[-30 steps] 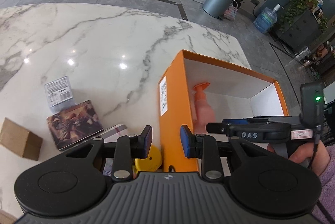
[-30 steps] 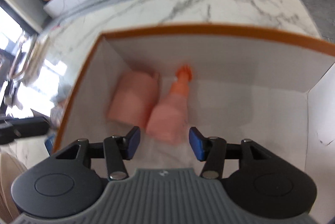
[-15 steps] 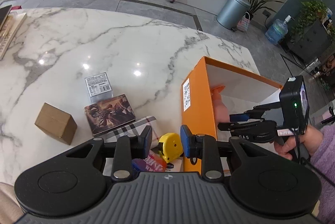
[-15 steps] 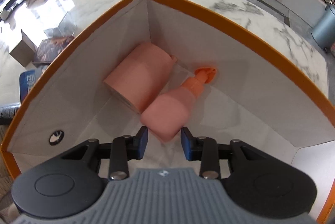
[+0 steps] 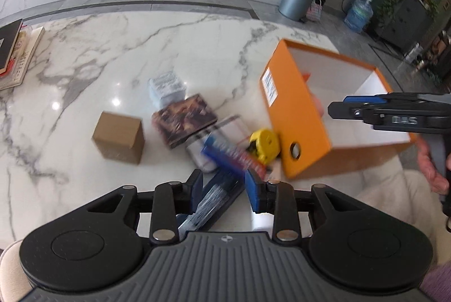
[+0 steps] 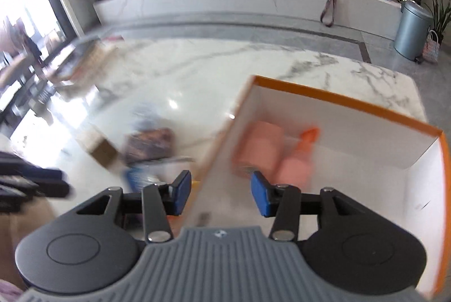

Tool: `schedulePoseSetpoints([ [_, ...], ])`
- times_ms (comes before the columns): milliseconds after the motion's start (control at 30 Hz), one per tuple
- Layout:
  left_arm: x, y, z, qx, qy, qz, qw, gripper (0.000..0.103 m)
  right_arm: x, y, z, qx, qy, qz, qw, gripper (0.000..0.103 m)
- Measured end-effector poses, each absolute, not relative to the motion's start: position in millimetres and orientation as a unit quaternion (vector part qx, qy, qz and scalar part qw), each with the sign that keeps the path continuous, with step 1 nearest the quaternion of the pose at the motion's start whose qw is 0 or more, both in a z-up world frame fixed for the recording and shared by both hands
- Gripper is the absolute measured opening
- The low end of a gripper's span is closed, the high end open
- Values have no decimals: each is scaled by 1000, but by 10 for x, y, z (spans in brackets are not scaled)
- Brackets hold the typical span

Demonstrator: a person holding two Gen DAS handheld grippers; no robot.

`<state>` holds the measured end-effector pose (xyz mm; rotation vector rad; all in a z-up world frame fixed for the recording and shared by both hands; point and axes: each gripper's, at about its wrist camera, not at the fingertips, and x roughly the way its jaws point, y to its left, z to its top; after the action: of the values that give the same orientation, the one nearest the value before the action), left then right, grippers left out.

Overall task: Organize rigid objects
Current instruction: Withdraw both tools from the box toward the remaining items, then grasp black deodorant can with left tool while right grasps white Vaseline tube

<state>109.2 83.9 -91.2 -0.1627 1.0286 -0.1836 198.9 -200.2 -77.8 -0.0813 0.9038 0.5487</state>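
Marble table (image 5: 118,53), one orange box (image 5: 296,116) holding two pink items, left gripper (image 5: 224,190) and right gripper (image 6: 221,193) both opening, empty.

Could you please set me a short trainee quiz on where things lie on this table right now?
1. True or false: the yellow tape measure lies inside the orange box.
2. What does the orange box hold? A) a pink package and a pink spray bottle; B) a mug; C) nothing.
3. Fill in: in the left wrist view, the plain cardboard carton standing apart on the marble table, left of the pile, is ____ in colour.

Key: 1 false, it lies outside, against the box's side; 2 A; 3 brown.
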Motion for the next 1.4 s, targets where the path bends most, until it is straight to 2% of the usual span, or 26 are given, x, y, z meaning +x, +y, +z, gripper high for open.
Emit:
schedulePoseSetpoints([
  [233,959,1044,-1069,-83,501,-104,855,40,1548,-1549,-949,-14,453,250,856,49],
  [433,1114,792,-1369,12,530,-161,832,53,1548,-1518,-1523,36,560,173,809,48],
  [500,1180,682,-1461,57,534,-178,824,63,1566,-1540,-1633,55,578,163,798,48],
  [533,1225,638,-1515,73,541,-186,817,63,1571,-1519,-1667,59,583,160,794,49],
  [833,1498,529,-1854,105,591,-186,778,63,1694,-1349,-1883,60,608,138,780,50],
  [1033,1515,442,-1973,123,603,-181,767,56,1729,-1227,-1936,37,611,146,777,56],
  [1167,1503,388,-1996,128,610,-164,765,53,1678,-1120,-1927,-12,604,148,783,52],
  [1400,1402,383,-1977,95,618,-125,771,48,1608,-1361,-1916,14,623,149,768,49],
])
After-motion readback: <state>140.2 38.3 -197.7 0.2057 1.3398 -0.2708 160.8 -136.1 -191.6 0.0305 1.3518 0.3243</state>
